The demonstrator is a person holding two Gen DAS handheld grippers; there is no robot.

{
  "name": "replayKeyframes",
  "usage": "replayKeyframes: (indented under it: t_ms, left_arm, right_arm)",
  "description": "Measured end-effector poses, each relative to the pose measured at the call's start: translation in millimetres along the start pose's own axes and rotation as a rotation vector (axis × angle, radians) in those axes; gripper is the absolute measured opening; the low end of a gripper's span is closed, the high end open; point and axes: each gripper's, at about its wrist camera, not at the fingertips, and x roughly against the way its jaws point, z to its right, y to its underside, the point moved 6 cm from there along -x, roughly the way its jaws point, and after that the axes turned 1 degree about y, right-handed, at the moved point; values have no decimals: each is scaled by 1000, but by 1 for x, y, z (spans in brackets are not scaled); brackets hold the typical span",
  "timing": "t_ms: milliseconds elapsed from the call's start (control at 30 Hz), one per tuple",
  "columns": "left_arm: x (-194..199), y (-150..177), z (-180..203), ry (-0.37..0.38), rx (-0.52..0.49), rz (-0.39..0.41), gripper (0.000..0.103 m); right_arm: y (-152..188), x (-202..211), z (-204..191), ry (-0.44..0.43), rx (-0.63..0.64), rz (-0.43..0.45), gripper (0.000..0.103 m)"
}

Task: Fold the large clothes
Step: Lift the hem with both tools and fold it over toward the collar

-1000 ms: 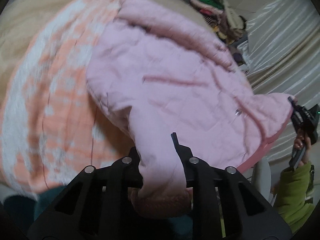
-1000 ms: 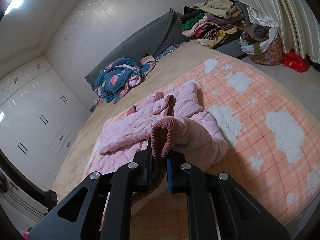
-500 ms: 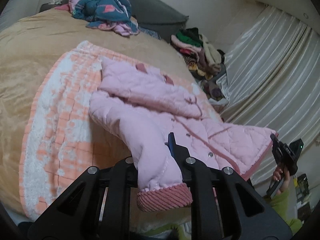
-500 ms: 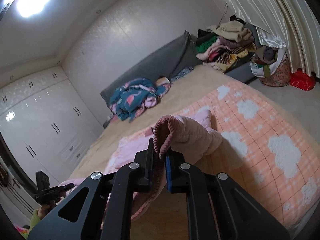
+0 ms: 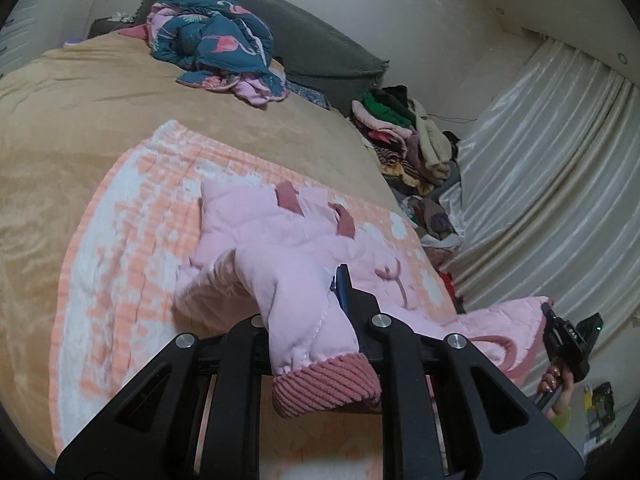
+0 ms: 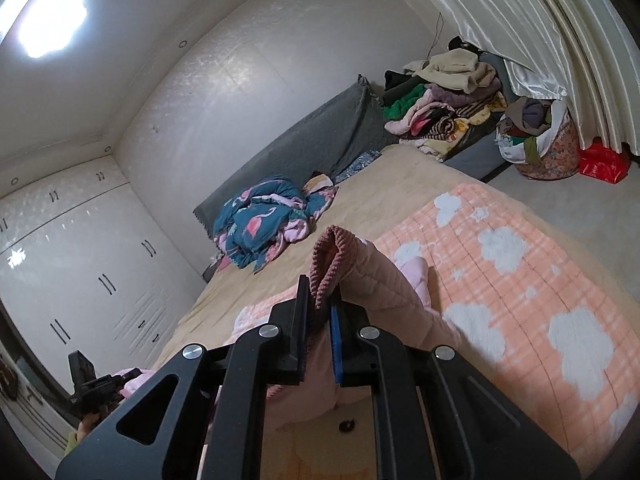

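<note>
The right gripper (image 6: 320, 312) pinches the ribbed cuff (image 6: 330, 256) of a pink quilted jacket (image 6: 384, 292), which drapes away to the right of the fingers over an orange blanket with white clouds (image 6: 520, 280). Beyond the fingertips lies a crumpled teal flamingo-print quilt (image 6: 264, 220) (against a grey headboard (image 6: 304, 136)). The left gripper (image 6: 96, 388) shows at lower left.

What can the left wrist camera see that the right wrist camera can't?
Only the left wrist view shows the pink jacket's collar end lying on the bed, and the right gripper holding the hem.

Only the right wrist view shows the white wardrobe, the ceiling light, the red bag and the left gripper from afar.

Both show the pink jacket, the orange cloud blanket, the blue flamingo bundle, the clothes pile and the curtain.
</note>
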Motion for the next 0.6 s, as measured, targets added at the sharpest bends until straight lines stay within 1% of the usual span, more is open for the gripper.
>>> replayKeyframes:
  t_ms: [167, 300, 400, 500, 600]
  left_arm:
    - [-22, -23, -1, -68, -29, 8, 9]
    - [-38, -36, -4, -109, -43, 21, 9]
    - [-50, -44, -9, -138, -43, 30, 9]
    - [-65, -50, -12, -179, -70, 35, 9]
    - [-79, -55, -16, -208, -88, 30, 9]
  right_arm:
    - [-18, -31, -3, 18, 40, -1, 8]
    - [-35, -64, -4, 33, 72, -11, 8]
    - [-43, -86, 1, 33, 55, -28, 9]
    - [-51, -113, 13, 39, 8, -51, 9]
    - [-57, -134, 23, 53, -14, -75, 10]
